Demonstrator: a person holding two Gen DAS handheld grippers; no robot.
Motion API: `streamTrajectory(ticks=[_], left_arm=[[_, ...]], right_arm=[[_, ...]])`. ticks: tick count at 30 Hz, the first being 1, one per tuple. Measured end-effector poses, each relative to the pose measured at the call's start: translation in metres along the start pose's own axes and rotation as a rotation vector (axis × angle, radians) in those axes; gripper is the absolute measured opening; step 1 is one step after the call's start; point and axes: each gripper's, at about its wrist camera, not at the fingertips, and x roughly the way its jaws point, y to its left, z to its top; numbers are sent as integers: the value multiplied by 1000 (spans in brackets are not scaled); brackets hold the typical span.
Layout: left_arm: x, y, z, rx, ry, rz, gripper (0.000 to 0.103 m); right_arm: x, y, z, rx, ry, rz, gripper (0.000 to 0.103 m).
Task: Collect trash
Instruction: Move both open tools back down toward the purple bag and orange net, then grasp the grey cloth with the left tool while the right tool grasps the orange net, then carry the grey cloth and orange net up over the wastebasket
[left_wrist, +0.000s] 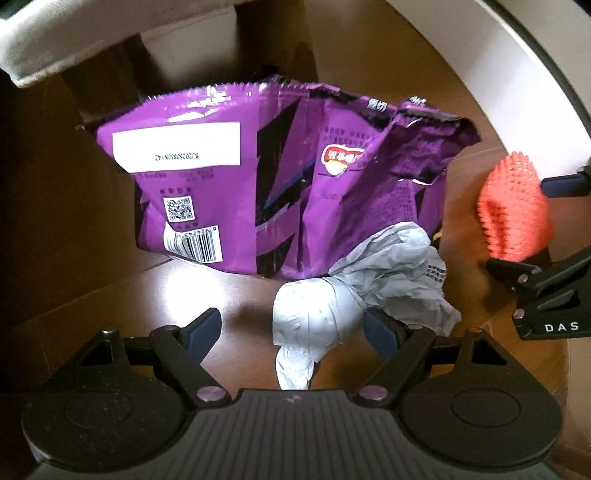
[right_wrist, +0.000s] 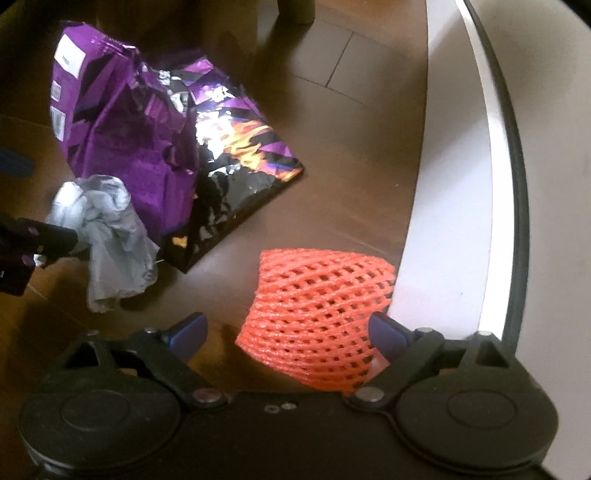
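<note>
Brown wood floor (right_wrist: 351, 122) w/ glare, white curved furniture edge (right_wrist: 443, 221) at right.

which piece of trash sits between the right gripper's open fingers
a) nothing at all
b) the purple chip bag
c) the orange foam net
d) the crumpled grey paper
c, in the right wrist view the orange foam net lies between the spread fingers of the right gripper, while the purple chip bag and the crumpled grey paper lie off to its left.
</note>
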Motion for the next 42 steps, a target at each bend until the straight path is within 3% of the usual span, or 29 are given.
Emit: streamTrajectory(ticks=[6,9,11,13,22,29,42], left_arm=[[10,-8,1,-9,35,-22,83],[13,-12,2,3,48,-15,59],[15,-13,2,0,57,-7,57],[16,-12,1,-5,55,3,56],[4,2,-6,-52,59,-14,54],[-25,21,-18,-76,31,-44,54],[-126,38,-9,-147,-72,-20,54]], right_arm=[[4,5,-3,-24,-25,-49,93],[5,9,-8,-48,-43,-102,84],[6,15,-13,-65,-37,-76,64],[11,21,-17,-75,1,-64,62],[11,18,-17,-35,14,-35,18],[-15,-1,-10,48,-37,46,15],[-141,-27,21,238,-292,205,15]])
